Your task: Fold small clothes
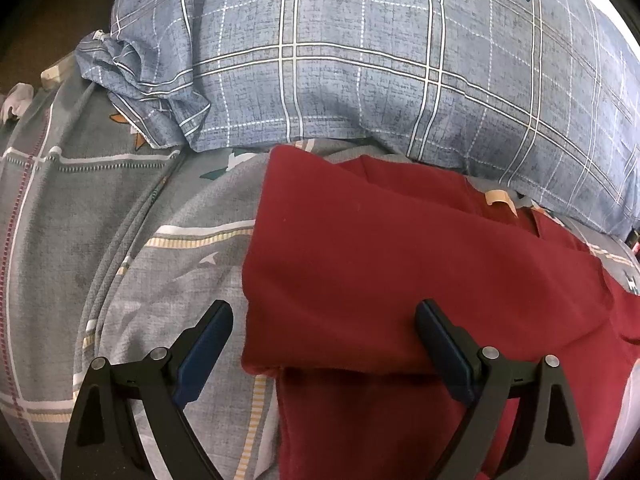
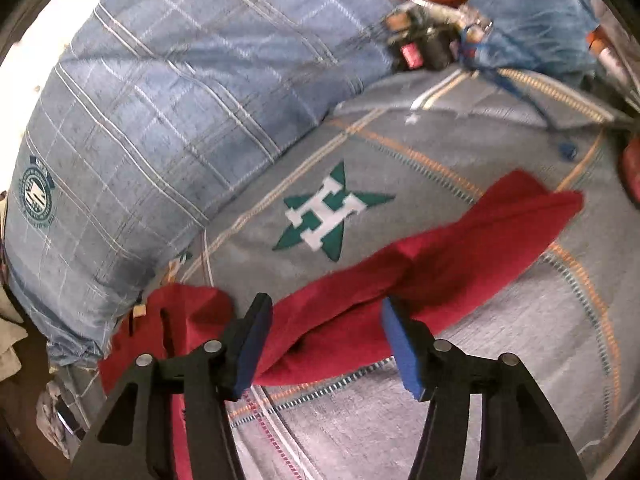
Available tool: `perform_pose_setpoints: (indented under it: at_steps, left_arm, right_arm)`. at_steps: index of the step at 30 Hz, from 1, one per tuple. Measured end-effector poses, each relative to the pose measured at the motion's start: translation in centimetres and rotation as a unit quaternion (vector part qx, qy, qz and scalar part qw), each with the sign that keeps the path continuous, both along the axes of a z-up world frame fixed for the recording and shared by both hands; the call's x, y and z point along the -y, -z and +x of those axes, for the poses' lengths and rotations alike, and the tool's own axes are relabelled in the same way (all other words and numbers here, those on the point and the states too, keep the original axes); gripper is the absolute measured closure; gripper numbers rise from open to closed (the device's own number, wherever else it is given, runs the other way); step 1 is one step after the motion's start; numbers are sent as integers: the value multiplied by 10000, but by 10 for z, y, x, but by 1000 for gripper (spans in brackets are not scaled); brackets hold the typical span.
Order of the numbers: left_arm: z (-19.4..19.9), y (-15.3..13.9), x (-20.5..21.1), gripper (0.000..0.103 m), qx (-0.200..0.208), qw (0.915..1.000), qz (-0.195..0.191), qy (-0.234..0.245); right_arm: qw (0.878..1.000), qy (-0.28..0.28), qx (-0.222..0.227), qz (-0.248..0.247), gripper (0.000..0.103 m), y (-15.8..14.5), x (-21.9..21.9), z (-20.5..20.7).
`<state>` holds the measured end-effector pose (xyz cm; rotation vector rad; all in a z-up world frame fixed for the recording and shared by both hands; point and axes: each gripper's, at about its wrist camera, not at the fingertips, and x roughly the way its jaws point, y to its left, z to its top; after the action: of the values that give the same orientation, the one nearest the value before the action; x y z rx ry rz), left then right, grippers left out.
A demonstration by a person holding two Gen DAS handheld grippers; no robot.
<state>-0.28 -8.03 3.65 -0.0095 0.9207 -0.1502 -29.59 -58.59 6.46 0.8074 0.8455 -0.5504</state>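
A grey bedsheet (image 1: 80,208) with thin plaid lines and a green star bearing a white H (image 2: 330,212) covers the whole bed. Along its far side lies a large blue plaid pillow (image 1: 340,60), its loose open end bunched at the left in the left wrist view, a round dark crest printed near one corner. The red garment (image 1: 400,264) is spread on the sheet just in front of the pillow, touching its lower edge, with one layer folded over another and a small tan label (image 1: 498,198) near the far edge. In the right wrist view a long red part (image 2: 460,252) of it runs out across the sheet toward the right. The left gripper (image 1: 324,328) stands wide open over the garment's near left corner, holding nothing. The right gripper (image 2: 326,320) is also open, its blue-padded fingers (image 2: 402,344) either side of the red cloth without clamping it
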Motion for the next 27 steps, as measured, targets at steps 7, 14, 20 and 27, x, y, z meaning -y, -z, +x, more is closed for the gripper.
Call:
perform_pose_setpoints:
  at_steps: [7,14,20,27]
  left_arm:
    - [0,-3,-3,10,25,10000,-19,-32]
    - [-4,-17,-17,10,204,9992,-244,-249]
    - [-7,-25,-35,10,325,9969,-554,-464]
    - [-6,-25,-43,11,210,9954,-745,-565]
  right_arm:
    - [9999,70,98,41,94,20,15,9]
    - [9929,-479,518,-957,97,-45,-21,22]
    - [9665,-1831,1327,-1215,102,-107,-95,66]
    - [9515,-2196,1159,-1817,63,-118,-162,108]
